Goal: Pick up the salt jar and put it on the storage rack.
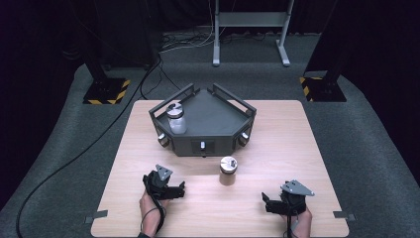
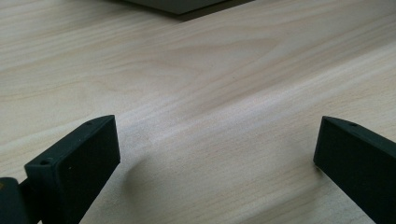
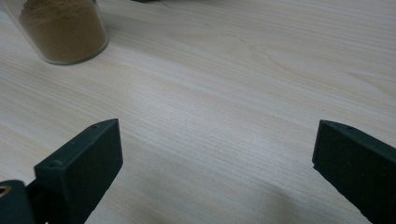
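A light wooden table (image 1: pixel 277 148) stands on grey carpet (image 1: pixel 376 148) that runs out to every side of it. Past the table's far edge, well away from both claws, a grey metal stand (image 1: pixel 250 25) rests on two long feet. To either side of it a black post rises from a base (image 1: pixel 105 91) edged with yellow and black stripes; the other base (image 1: pixel 322 88) sits far off to the right. Black cables (image 1: pixel 74 158) trail across the carpet on the left. Beyond all this hangs a dark curtain (image 1: pixel 34 29), and the room's corners are dim.

A lab: black curtains (image 1: pixel 44 29), hazard-taped stands (image 1: pixel 106 91), cables (image 1: pixel 74 158).
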Demonstrator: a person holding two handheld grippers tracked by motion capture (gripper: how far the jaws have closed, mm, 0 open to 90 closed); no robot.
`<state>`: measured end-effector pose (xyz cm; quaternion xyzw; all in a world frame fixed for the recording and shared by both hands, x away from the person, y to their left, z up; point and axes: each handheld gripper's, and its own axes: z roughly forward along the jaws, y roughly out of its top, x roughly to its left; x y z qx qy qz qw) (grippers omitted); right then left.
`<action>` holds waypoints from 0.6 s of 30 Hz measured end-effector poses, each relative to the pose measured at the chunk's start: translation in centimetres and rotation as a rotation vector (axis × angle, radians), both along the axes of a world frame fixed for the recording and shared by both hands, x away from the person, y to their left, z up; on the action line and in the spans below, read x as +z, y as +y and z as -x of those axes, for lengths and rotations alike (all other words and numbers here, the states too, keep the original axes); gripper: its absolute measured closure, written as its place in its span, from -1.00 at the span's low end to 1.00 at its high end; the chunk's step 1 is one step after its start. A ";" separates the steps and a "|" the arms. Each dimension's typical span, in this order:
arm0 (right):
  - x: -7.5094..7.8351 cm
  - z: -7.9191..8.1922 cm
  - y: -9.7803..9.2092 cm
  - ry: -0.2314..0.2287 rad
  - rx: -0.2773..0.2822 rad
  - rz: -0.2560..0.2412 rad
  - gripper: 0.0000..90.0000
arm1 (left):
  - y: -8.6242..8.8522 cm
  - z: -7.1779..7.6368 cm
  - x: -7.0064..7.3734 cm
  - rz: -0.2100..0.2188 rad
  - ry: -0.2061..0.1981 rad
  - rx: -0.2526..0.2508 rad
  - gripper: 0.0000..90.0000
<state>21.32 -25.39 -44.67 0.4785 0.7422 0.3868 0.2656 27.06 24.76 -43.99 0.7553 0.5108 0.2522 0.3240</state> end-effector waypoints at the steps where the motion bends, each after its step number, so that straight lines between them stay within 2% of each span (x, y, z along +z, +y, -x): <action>1: 0.0 0.0 0.0 0.000 0.000 -0.002 -0.98 | 0.0 0.0 0.0 -0.003 -0.001 0.001 -1.00; 3: 0.0 0.0 -0.1 -0.002 -0.001 -0.004 -0.98 | -0.2 0.0 0.1 -0.011 0.005 0.003 -1.00; 7: 0.0 0.0 0.0 -0.001 -0.001 -0.003 -0.98 | 0.2 -0.1 0.1 0.009 0.017 0.005 -1.00; 10: 0.0 0.0 0.0 -0.001 0.000 -0.002 -0.98 | 0.3 -0.4 0.2 0.013 0.031 -0.007 -1.00; 14: -0.1 0.1 -0.1 -0.004 -0.002 -0.004 -0.98 | 0.3 -0.3 0.1 0.012 0.029 -0.003 -0.99; 18: -0.1 0.1 0.0 -0.003 -0.002 -0.003 -0.98 | 0.6 -0.5 0.2 0.030 0.042 -0.005 -0.99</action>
